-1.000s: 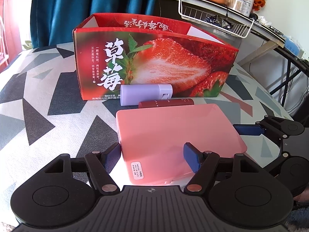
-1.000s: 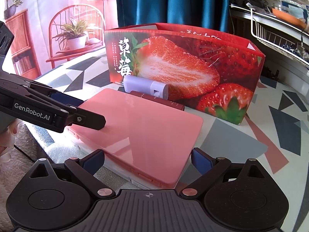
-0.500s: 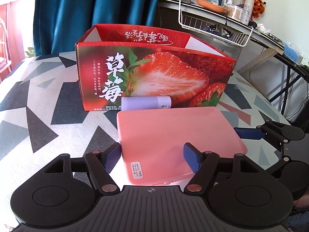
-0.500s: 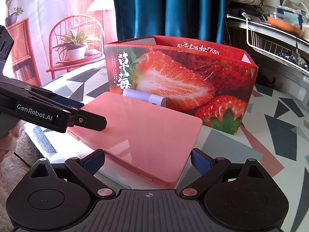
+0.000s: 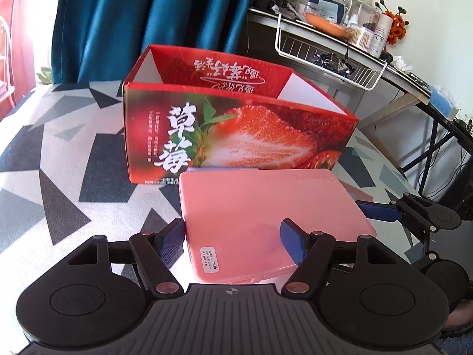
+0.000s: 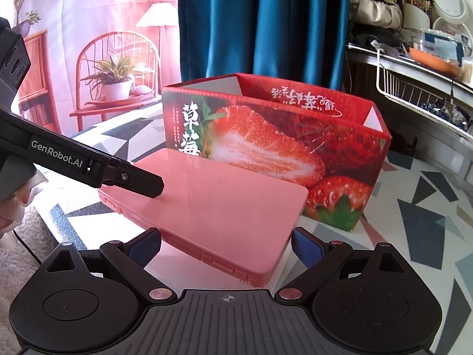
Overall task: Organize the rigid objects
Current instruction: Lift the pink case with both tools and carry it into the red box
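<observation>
Pink case (image 5: pixel 266 213), flat, glossy hard plastic with rounded corners, fills frame centre before the printed cardboard strawberry box (image 5: pixel 236 136); left gripper (image 5: pixel 233 244) and right gripper (image 6: pixel 226 245) both clamp its edges.

You read "GenRobot.AI" on left gripper (image 6: pixel 88 174) arm, at 9 o'clock. White sticker (image 5: pixel 210 259) on pink case (image 5: pixel 266 213) shows "M05". Strawberry box (image 5: pixel 236 136) front carries "草莓", at 12 o'clock.

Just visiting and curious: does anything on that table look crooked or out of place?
Yes: the pink case is held between both claws, tilted with its far edge raised, instead of lying flat. Behind it the strawberry box stands open-topped. Nothing looks spilled or broken.
</observation>
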A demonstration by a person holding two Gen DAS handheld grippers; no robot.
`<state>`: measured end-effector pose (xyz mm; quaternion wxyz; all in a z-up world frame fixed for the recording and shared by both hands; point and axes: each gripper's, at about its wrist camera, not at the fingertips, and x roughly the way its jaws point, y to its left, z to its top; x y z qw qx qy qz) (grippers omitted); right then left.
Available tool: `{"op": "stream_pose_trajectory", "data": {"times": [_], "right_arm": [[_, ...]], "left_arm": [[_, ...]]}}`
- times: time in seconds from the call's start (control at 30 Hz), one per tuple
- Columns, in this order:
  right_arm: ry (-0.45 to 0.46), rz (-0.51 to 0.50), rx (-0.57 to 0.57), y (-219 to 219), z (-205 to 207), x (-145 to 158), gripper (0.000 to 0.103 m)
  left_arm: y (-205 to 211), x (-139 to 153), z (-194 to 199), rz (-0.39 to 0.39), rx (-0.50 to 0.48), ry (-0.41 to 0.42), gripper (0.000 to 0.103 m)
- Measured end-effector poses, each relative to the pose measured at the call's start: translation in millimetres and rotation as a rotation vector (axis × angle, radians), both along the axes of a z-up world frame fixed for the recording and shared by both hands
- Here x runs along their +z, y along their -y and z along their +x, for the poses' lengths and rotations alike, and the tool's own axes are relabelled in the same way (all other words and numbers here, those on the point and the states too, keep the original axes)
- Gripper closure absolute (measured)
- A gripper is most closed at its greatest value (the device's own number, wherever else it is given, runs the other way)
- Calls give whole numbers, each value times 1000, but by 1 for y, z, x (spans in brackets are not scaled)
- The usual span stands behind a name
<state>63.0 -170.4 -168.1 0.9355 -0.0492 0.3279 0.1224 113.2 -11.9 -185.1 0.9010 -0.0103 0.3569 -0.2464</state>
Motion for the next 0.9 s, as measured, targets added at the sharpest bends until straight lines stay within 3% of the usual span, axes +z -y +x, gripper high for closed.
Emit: {"op": "stream_pose_trajectory", "data": {"times": [0.27,0.57,0.8,0.9], "right_arm": [[65,-39,17,-4,6,23,10],[117,-43,32,-4,33,64,10],[129,-26,27,14,82,96,10],[137,-76,38,20,111,102,10]], "left_arm": [[-3,19,2,-26,16,50,30],[-2,60,11,-35,29,141,30],[8,93,57,-75,24,140,30],[16,99,82,-78,14,142,30]]}}
